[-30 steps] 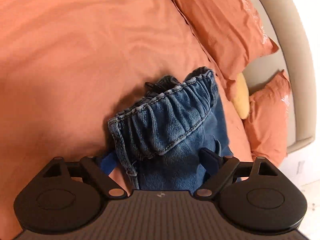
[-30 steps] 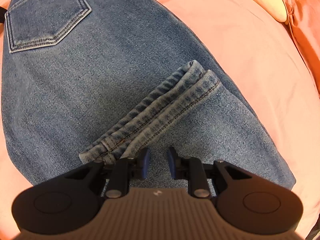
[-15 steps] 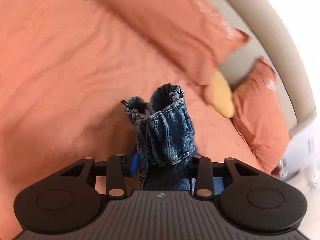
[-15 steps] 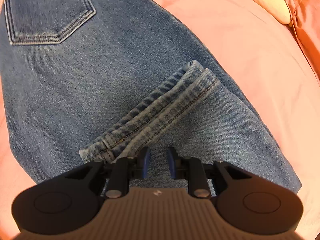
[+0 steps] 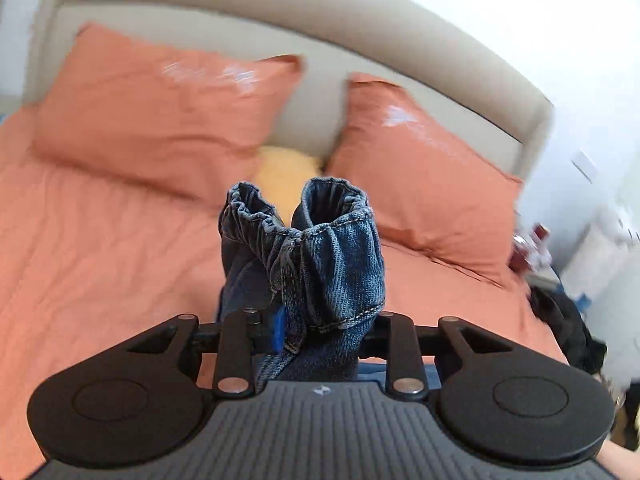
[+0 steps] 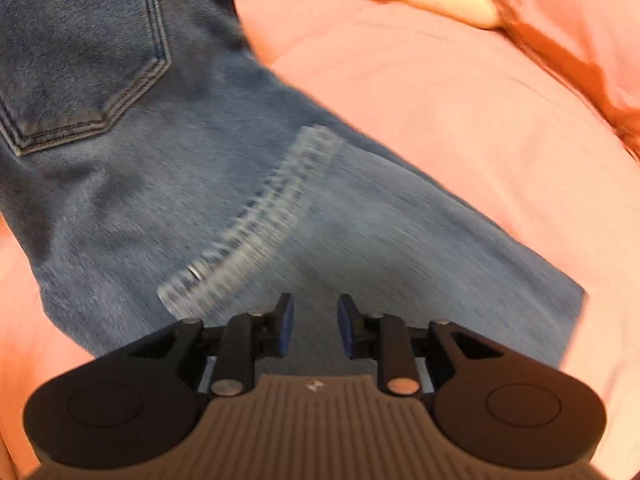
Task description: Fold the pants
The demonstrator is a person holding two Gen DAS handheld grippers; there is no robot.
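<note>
1. Waistband (image 5: 320,236) of the pants (image 6: 168,152) now rides up toward the pillows (image 5: 160,120), bunched between the left gripper (image 5: 320,332) fingers; a second ago it sat low and spread.
2. Right gripper (image 6: 311,330) fingers stay narrowly parted, empty, over the hems (image 6: 256,220) on the bed (image 6: 440,112).
3. The final fold looks begun.
4. No readable writing.

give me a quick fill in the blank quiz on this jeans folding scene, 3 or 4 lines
1. The left hand-held gripper is shut on the gathered ____ of the jeans.
2. The right hand-held gripper holds ____, its jaws apart above the denim.
3. The stitched back pocket shows in the ____ wrist view.
4. Between the two orange pillows sits a small ____ cushion.

Missing words: waistband; nothing; right; yellow
</note>
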